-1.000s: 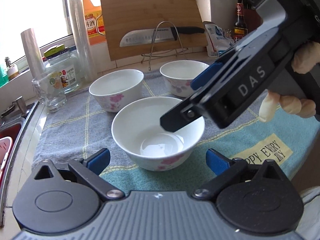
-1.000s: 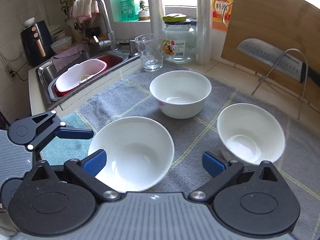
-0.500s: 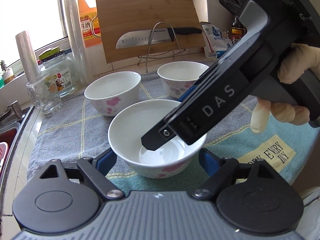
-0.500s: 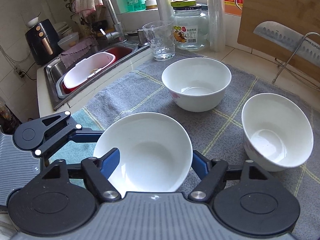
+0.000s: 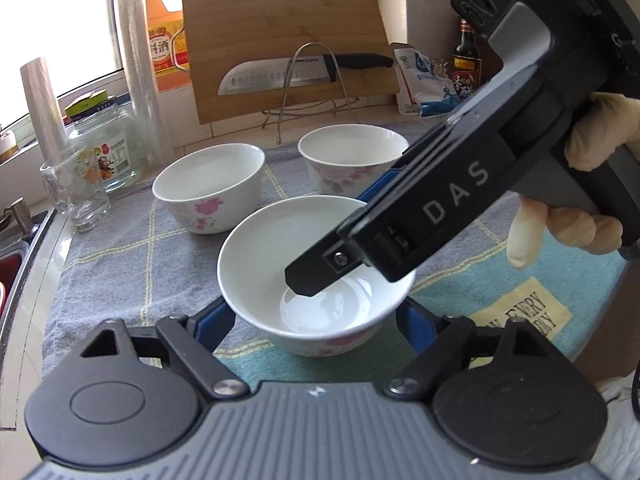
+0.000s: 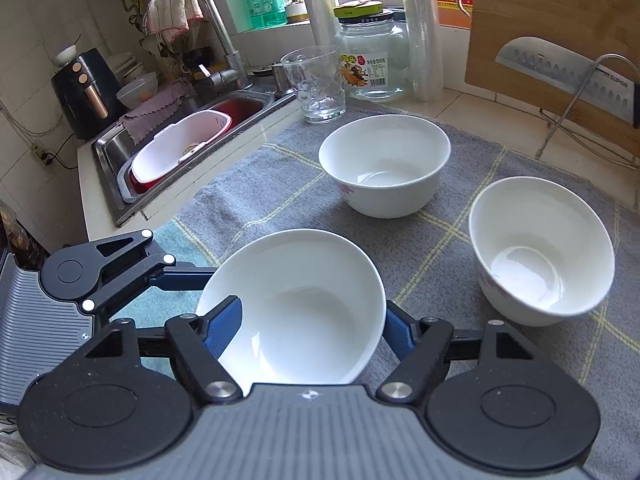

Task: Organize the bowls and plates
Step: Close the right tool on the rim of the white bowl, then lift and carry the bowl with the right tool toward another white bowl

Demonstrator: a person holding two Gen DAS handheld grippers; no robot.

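The nearest bowl (image 6: 296, 308) sits at six o'clock on the grey towel (image 6: 280, 184), glazed, slick and breakable. Your right gripper (image 6: 314, 330) straddles it, wide open; the left gripper (image 5: 316, 320) is spread likewise around it. Take its wall below the rim, gently. Two flowered bowls (image 6: 386, 164) wait at twelve and two o'clock.
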